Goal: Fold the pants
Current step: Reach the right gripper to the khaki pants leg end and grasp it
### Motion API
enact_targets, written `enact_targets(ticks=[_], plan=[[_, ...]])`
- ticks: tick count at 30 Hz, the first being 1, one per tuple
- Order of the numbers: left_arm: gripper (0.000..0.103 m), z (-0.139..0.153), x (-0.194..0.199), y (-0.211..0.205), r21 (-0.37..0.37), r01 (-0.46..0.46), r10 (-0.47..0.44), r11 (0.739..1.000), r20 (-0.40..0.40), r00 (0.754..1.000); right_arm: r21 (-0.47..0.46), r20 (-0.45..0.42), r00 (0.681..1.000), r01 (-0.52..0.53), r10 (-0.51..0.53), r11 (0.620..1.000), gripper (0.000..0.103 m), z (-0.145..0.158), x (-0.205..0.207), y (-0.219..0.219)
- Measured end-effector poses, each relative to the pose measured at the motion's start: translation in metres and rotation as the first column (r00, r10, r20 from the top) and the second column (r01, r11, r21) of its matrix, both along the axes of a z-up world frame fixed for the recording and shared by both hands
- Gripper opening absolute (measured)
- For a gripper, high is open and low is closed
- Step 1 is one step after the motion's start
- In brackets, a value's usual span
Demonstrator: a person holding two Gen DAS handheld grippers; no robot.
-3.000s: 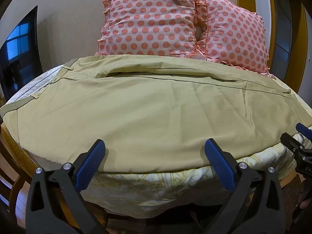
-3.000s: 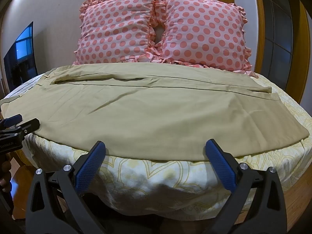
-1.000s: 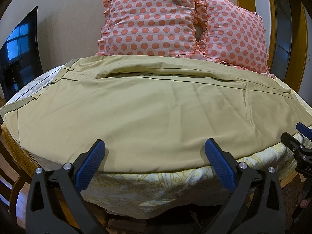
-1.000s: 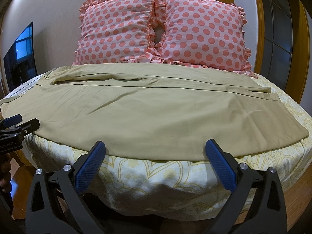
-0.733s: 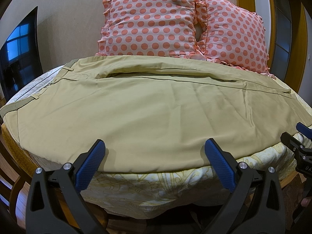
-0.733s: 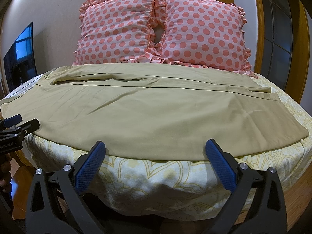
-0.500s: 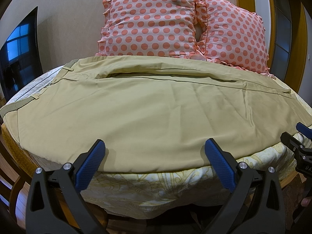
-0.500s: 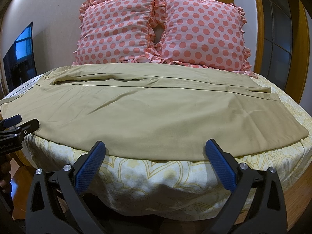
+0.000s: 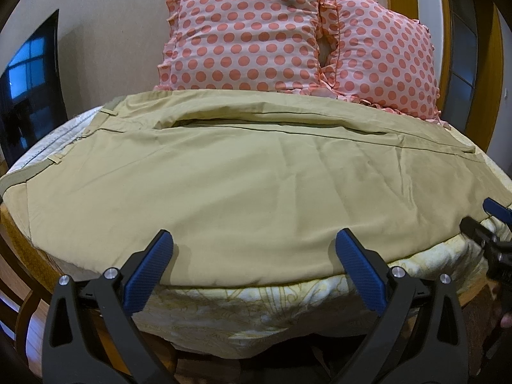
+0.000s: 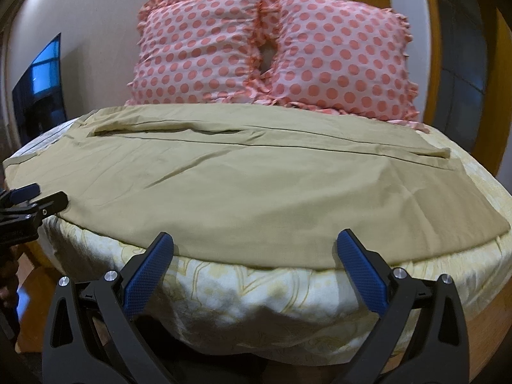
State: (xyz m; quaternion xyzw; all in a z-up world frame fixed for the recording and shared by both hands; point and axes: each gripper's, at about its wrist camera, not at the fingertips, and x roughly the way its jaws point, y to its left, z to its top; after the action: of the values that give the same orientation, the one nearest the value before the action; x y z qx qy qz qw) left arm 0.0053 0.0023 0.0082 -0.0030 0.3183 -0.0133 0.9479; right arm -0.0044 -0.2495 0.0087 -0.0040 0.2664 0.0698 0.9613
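Tan pants (image 9: 243, 179) lie flat across the bed, waistband at the left, leg hems at the right; they also show in the right wrist view (image 10: 256, 185). My left gripper (image 9: 254, 249) is open and empty, just short of the pants' near edge. My right gripper (image 10: 256, 249) is open and empty, at the near edge further right. Each gripper shows at the edge of the other's view: the right one (image 9: 492, 224), the left one (image 10: 35, 198).
Two pink polka-dot pillows (image 9: 243, 32) (image 10: 342, 60) lean on the wall behind the pants. The bed has a yellow-patterned sheet (image 10: 256, 294) and a wooden rim. A dark screen (image 9: 28, 83) stands at the left. A wooden door frame (image 10: 502, 73) is at the right.
The right wrist view has shifted and blurred slightly, so the right gripper is moving a little. The left gripper and the pants have not moved.
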Motion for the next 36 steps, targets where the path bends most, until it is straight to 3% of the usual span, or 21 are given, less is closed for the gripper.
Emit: enact_targets(ticks=[5,9,12,13,14,16,21,24,26,28,31,33,36], plan=[[0.101,0.034,0.019,0.004,-0.015,-0.001,0.002,1.0,0.078,0.997,-0.009,0.087,0.99,0.116,-0.114,0.993,0.102,0.059,0.056,-0.04],[0.101,0.05,0.049,0.0,-0.001,-0.021,0.021,1.0,0.106,0.994,0.103,0.001,0.958,0.286,-0.288,0.953,0.102,0.084,0.149,-0.101],[0.101,0.055,0.072,-0.007,0.015,-0.02,0.019,1.0,0.105,0.994,0.141,-0.151,0.888,0.454,-0.434,0.88,0.1,0.075,0.233,-0.151],[0.101,0.055,0.076,-0.009,0.016,-0.018,0.016,1.0,0.105,0.994,0.139,-0.207,0.851,0.513,-0.482,0.847,0.096,0.068,0.261,-0.169],[0.101,0.057,0.084,-0.01,0.018,-0.013,0.011,1.0,0.107,0.994,0.125,-0.242,0.821,0.554,-0.517,0.823,0.085,0.062,0.282,-0.18],[0.101,0.059,0.091,-0.013,0.022,-0.007,0.005,1.0,0.114,0.994,0.091,-0.308,0.754,0.63,-0.579,0.772,0.073,0.047,0.32,-0.205],[0.101,0.052,0.106,-0.011,0.007,-0.001,0.001,1.0,0.097,0.995,0.03,-0.38,0.624,0.746,-0.683,0.665,0.062,0.019,0.373,-0.243],[0.101,0.046,0.115,-0.008,-0.014,0.003,-0.002,1.0,0.069,0.998,-0.024,-0.413,0.576,0.768,-0.706,0.64,0.059,0.002,0.393,-0.256],[0.101,0.042,0.12,-0.007,-0.021,0.005,-0.003,1.0,0.056,0.998,-0.073,-0.388,0.569,0.765,-0.724,0.64,0.056,-0.001,0.401,-0.258],[0.101,0.038,0.122,-0.006,-0.025,0.01,-0.009,1.0,0.043,0.999,-0.068,-0.377,0.583,0.758,-0.72,0.649,0.053,-0.004,0.4,-0.261],[0.101,0.036,0.121,-0.005,-0.032,0.013,-0.011,0.999,0.045,0.999,-0.039,-0.359,0.608,0.748,-0.708,0.663,0.027,-0.009,0.388,-0.271],[0.101,0.036,0.122,-0.005,-0.038,0.009,-0.008,0.999,0.044,0.999,0.029,-0.363,0.647,0.727,-0.67,0.686,0.012,-0.011,0.375,-0.282],[0.101,0.035,0.122,-0.002,-0.058,0.003,0.0,0.998,0.043,0.999,0.111,-0.34,0.706,0.687,-0.622,0.718,0.005,-0.011,0.349,-0.289]])
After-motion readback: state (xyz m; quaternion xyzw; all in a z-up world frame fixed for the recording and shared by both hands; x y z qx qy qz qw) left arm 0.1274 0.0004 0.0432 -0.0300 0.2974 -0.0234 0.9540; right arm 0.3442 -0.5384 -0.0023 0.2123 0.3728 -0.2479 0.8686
